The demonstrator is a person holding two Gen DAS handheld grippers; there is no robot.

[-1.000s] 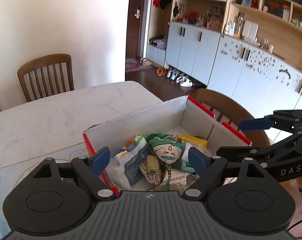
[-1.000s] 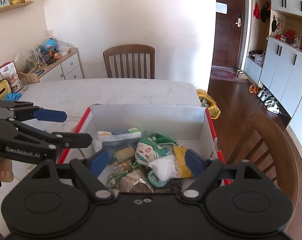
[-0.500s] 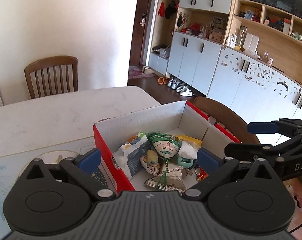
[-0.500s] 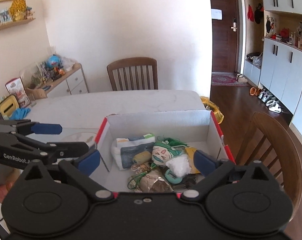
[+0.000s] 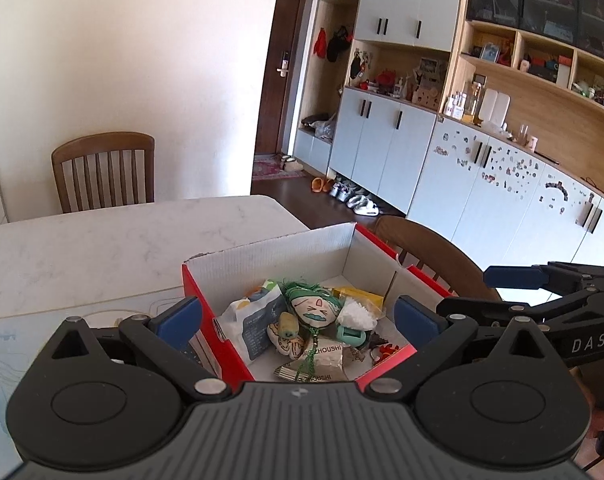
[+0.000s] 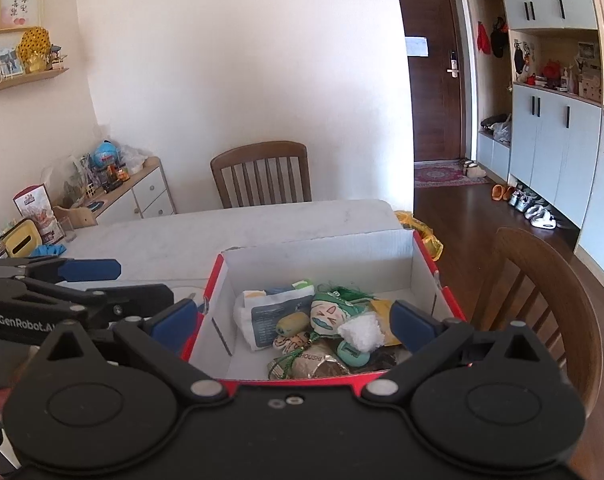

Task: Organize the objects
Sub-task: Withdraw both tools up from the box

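- The box (image 5: 286, 256) — red outside, white inside — stands on the counter (image 5: 102, 248) near its 3 o'clock edge, with a wooden chair (image 6: 541, 300) just beside that edge.
- The counter surface toward 10 and 12 o'clock of the box is bare marble up to the far edge, where a second chair (image 6: 262, 176) stands.
- The long axis of the box runs from the near red rim toward 12 o'clock in the right wrist view; its top is open.
- Inside, the things lie in a heap at the near half: a white pouch (image 6: 270, 312), a doll with green hair (image 6: 329, 312), a white fluffy piece (image 6: 359, 330), a teal round item (image 6: 351, 356) and a yellow packet (image 5: 357, 296).
- The left claw (image 5: 298, 316) is spread wide and holds nothing; it hangs over the near rim.
- The right claw (image 6: 290, 316) is also spread wide and empty, over the same rim.
- Only the right wrist view shows the low cabinet (image 6: 142, 188) at 10 o'clock; only the left wrist view shows the long wall of cupboards (image 5: 481, 184) at 2 o'clock.
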